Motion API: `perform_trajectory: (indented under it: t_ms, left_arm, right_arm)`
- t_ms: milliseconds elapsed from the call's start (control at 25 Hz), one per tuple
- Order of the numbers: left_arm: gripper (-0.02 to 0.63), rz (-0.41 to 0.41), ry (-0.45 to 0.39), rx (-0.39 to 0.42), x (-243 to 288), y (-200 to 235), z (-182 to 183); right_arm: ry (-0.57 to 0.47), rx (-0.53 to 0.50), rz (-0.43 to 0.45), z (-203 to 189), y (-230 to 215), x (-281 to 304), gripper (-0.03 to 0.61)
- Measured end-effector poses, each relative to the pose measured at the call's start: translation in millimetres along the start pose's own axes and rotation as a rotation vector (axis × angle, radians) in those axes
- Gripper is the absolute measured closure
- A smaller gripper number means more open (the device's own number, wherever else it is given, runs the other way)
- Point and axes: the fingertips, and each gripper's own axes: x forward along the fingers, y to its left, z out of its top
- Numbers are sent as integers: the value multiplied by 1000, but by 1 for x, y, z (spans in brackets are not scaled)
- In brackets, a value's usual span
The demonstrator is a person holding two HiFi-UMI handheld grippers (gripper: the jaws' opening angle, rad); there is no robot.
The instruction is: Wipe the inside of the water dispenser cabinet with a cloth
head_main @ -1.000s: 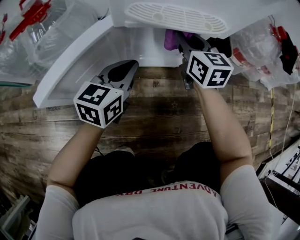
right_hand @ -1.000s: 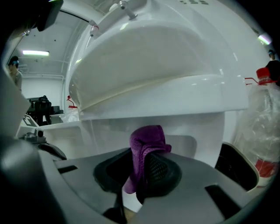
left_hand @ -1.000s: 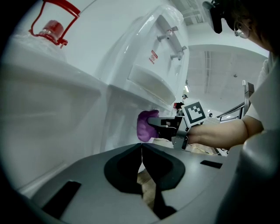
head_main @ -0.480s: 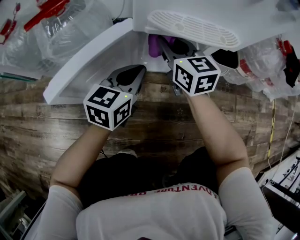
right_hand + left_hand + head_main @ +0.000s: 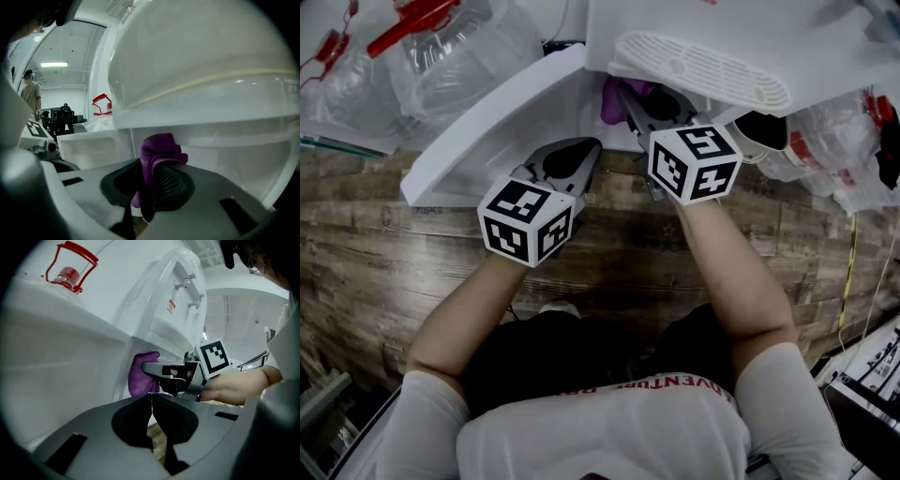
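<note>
- Purple cloth (image 5: 157, 150) is clamped in my right gripper (image 5: 150, 168). The jaws are clenched on its middle, and the wad sits at the mouth of the cabinet (image 5: 234, 154), just under the dispenser's upper body.
- Left gripper (image 5: 151, 398): jaws pressed together with nothing in them, hanging just outside the cabinet, beside the open door (image 5: 487, 122) and above the wood floor (image 5: 412, 253).
- Progress, my read: the door is open, the cloth is gripped and at the opening, so wiping is under way or only starting. The inner walls look plain white, and I can't tell which are done. The deep inside looks left to do.
- Cloth is bunched, long axis along the jaws. Its top end points forward into the cabinet, and a short tail hangs below.
</note>
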Motion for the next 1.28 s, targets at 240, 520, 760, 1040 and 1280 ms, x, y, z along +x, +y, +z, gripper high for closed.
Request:
perform_trajectory:
  t_ms: [240,520,760,1040,1280]
  left_arm:
    - [586,43,8,-6,5,7,-3]
    - [586,12,19,126,17,-16,29]
    - [586,16,86,119,-19,-55,77]
    - [586,-13,123,40,-84,-143,161]
    - [586,-41,111,15,-163,-230,278]
  right_arm:
    - [70,13,-29,-32,-13,-26,515]
    - [154,-29,43,-48,-9,-76,514]
    - [153,110,132,6,25,-137,515]
    - [163,0,234,134,63,-232,515]
    - [105,-54,297,288,103,-326,515]
